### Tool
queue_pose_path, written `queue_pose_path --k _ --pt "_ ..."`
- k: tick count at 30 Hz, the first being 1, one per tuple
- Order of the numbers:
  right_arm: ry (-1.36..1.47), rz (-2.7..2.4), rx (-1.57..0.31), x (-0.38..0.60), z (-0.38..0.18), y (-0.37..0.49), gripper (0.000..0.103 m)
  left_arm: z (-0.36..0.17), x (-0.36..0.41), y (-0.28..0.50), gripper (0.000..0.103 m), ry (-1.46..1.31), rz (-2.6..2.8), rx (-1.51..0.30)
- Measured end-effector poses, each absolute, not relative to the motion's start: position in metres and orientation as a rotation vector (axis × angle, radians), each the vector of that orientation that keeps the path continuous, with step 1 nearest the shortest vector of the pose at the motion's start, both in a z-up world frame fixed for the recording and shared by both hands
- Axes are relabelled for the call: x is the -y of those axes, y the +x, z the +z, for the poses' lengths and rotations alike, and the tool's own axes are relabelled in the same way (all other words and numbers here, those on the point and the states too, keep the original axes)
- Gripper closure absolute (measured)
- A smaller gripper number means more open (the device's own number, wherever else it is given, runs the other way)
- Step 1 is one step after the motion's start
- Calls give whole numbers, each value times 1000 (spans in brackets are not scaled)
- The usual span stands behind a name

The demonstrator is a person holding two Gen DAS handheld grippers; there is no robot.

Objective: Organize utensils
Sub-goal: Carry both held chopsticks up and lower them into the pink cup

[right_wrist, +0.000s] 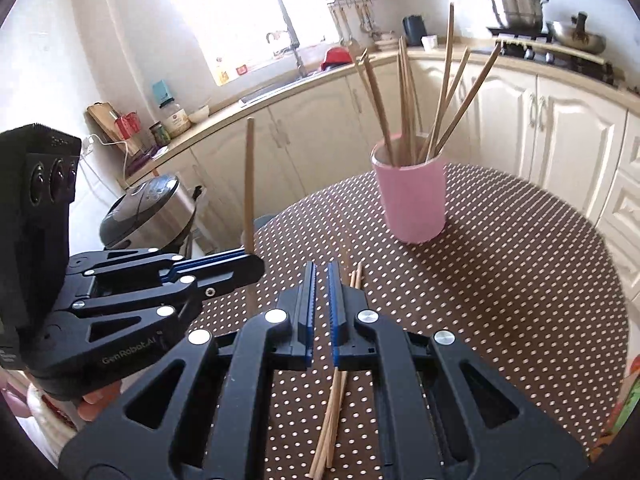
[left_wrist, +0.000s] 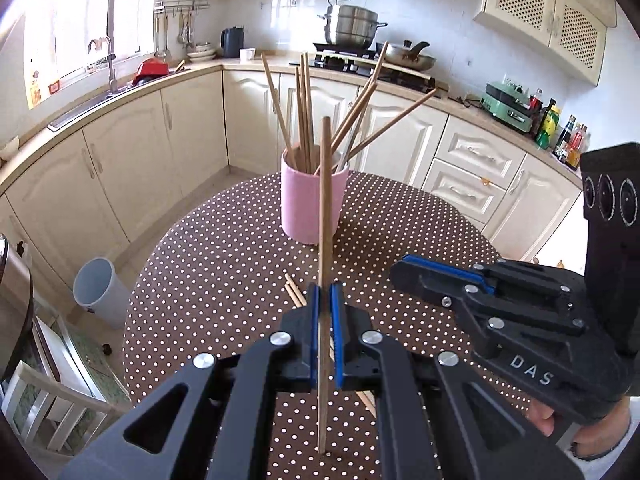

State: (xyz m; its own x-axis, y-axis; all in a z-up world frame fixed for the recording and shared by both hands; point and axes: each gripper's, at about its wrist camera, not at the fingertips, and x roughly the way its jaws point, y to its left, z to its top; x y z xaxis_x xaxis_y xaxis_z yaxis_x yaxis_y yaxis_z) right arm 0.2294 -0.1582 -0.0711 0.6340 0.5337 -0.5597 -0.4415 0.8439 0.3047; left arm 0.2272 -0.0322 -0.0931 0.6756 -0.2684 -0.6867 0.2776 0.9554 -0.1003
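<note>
One chopstick (left_wrist: pixel 325 240) stands nearly upright, pinched between the blue pads of the left gripper (left_wrist: pixel 324 300), its lower end close to the dotted tablecloth (left_wrist: pixel 208 264). Far behind it on the round table sits a pink cup (left_wrist: pixel 312 200) with many more chopsticks (left_wrist: pixel 304 112) fanning out of its mouth. Several loose chopsticks (right_wrist: pixel 334 408) lie flat on the cloth near the right gripper (right_wrist: pixel 322 284), running under its fingers. That gripper's pads stand slightly apart with nothing between them. In the right wrist view the left gripper (right_wrist: pixel 244 266) shows at the left, side on, clamped on the upright chopstick (right_wrist: pixel 249 184). Beyond the table's left edge a rice cooker (right_wrist: pixel 140 212) sits below the counter.
</note>
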Motion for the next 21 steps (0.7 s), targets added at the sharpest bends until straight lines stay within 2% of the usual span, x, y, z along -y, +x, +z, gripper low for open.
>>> queue_pose_path --k 4,19,21 --pt "118 549 -701 157 -73 229 97 -93 32 230 97 16 -296 -776" --pt "-19 331 -972 167 -137 302 96 -122 3 297 96 -13 -183 -909" --pt "-45 297 -1010 172 -146 317 92 -129 1 307 96 -17 -168 -928"
